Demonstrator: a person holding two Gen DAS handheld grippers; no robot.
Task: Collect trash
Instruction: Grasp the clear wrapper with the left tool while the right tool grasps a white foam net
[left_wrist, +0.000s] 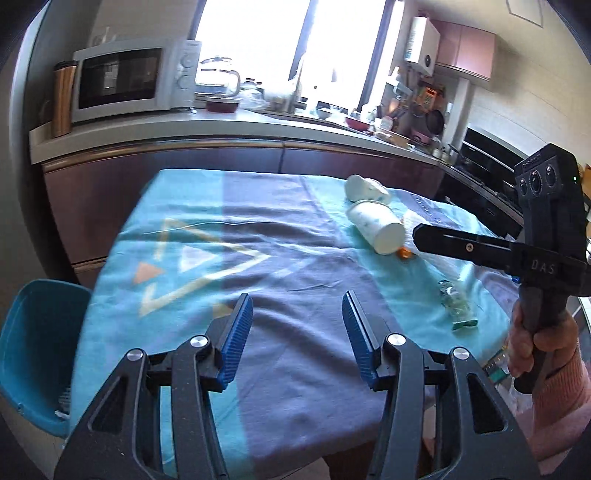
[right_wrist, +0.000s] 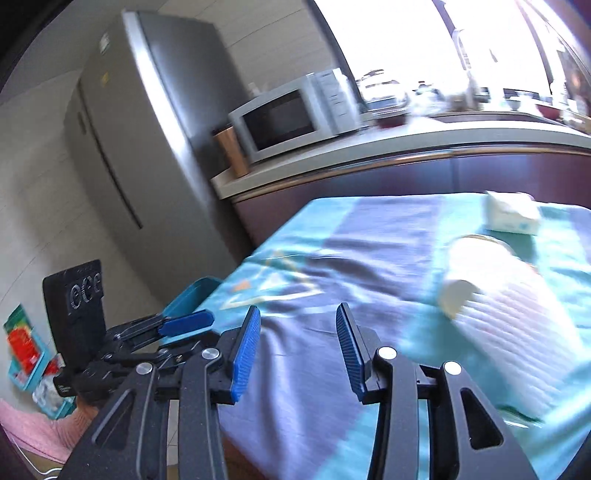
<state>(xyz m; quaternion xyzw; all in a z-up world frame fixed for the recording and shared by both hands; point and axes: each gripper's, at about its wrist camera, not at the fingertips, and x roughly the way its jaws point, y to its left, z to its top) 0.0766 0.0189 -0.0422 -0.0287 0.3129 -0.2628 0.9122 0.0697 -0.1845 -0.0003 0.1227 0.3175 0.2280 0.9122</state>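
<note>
On the cloth-covered table (left_wrist: 280, 258) lie a paper cup (left_wrist: 375, 225) on its side, a crushed white cup (left_wrist: 365, 188) behind it, a small orange bit (left_wrist: 404, 253) and a clear crumpled wrapper (left_wrist: 456, 302). My left gripper (left_wrist: 297, 325) is open and empty above the near middle of the table. My right gripper (right_wrist: 297, 345) is open and empty; in the left wrist view its fingers (left_wrist: 443, 240) reach toward the lying cup. The right wrist view is blurred and shows the paper cup (right_wrist: 476, 273), a white quilted sheet (right_wrist: 517, 325) and the crushed cup (right_wrist: 511, 214).
A teal bin (left_wrist: 33, 350) stands at the table's left edge, also in the right wrist view (right_wrist: 192, 295). A kitchen counter (left_wrist: 221, 129) with a microwave (left_wrist: 125, 81) runs behind the table. A fridge (right_wrist: 147, 129) stands to the left.
</note>
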